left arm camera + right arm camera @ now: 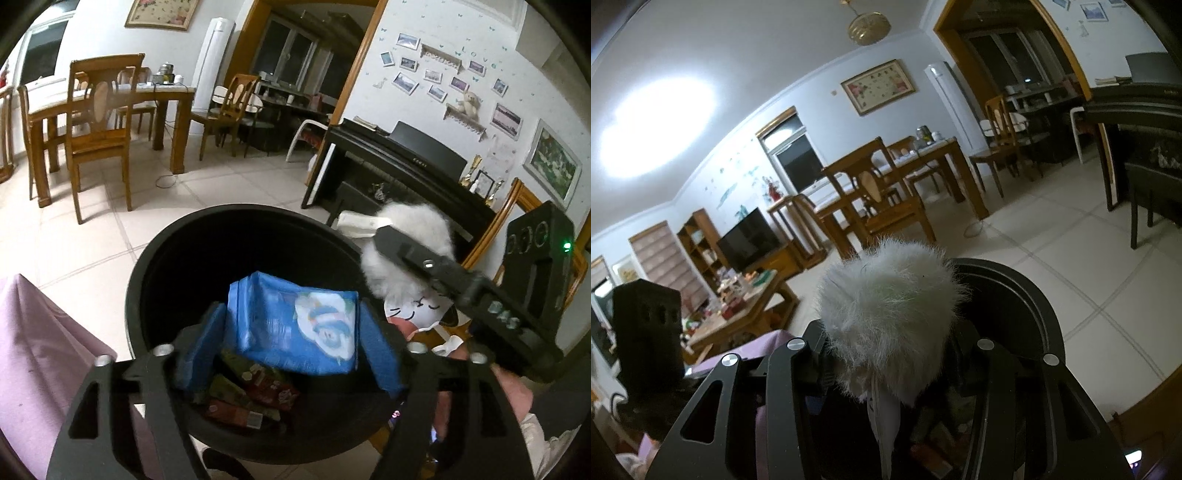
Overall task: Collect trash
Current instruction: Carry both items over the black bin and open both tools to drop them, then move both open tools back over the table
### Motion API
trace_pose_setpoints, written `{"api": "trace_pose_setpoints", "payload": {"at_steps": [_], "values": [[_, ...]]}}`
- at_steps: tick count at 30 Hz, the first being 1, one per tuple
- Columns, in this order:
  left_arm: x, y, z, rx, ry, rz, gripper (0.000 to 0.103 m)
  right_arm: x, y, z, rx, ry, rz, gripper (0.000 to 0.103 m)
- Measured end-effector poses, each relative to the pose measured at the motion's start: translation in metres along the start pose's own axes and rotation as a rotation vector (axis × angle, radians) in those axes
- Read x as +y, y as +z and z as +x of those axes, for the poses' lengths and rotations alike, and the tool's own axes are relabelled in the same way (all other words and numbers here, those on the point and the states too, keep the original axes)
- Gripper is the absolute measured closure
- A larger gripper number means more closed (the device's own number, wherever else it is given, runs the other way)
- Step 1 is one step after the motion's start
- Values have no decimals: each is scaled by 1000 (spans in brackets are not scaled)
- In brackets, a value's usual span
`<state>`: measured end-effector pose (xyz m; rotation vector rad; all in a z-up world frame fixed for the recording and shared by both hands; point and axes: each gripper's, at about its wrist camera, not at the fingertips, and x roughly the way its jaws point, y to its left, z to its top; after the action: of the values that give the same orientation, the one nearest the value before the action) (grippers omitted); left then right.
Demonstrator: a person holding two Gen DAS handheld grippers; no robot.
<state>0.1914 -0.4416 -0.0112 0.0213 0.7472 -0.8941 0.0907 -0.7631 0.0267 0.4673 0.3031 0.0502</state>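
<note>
A black round trash bin (155, 266) stands on the tiled floor below both grippers. My left gripper (288, 343) is over its mouth with a blue tissue pack (295, 321) between its blue pads (201, 343); the pads stand slightly apart from the pack. Red and green wrappers (251, 391) lie at the bin's bottom. My right gripper (886, 354) is shut on a white fluffy ball (886, 306) with a white strip hanging below, held at the bin's rim (1027, 295). It also shows in the left wrist view (413, 258).
A purple cloth (40, 354) covers a surface left of the bin. A black piano (399, 173) and a gold frame (517, 206) stand to the right. A wooden dining table and chairs (99, 122) stand across the floor. A cluttered coffee table (738, 310) stands beyond.
</note>
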Motion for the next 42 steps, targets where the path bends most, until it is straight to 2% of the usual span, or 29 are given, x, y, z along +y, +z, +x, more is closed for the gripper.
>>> {"api": "trace_pose_setpoints", "payload": {"at_steps": [1,4,15,22,29,34,37,42], "values": [[0,-1,-1,-6,14,1,4,1,1,-3,-18,10,9,16],[1,-1,-5,-14,37,14,5,1,2,-8,-54,28,14,6],[10,-6,-26,-20,76,2,5,10,-1,-7,-32,37,5,5],[37,-13,-74,-72,129,-53,5,32,-8,4,9,59,-27,5],[90,-31,-152,-131,252,-159,5,88,-22,26,72,113,-113,5],[154,-53,-221,-150,406,-281,5,145,-44,49,149,187,-187,5],[188,-66,-245,-99,446,-313,5,180,-61,65,228,247,-229,5],[228,-84,-249,90,494,-167,5,240,-87,89,371,348,-307,6]]}}
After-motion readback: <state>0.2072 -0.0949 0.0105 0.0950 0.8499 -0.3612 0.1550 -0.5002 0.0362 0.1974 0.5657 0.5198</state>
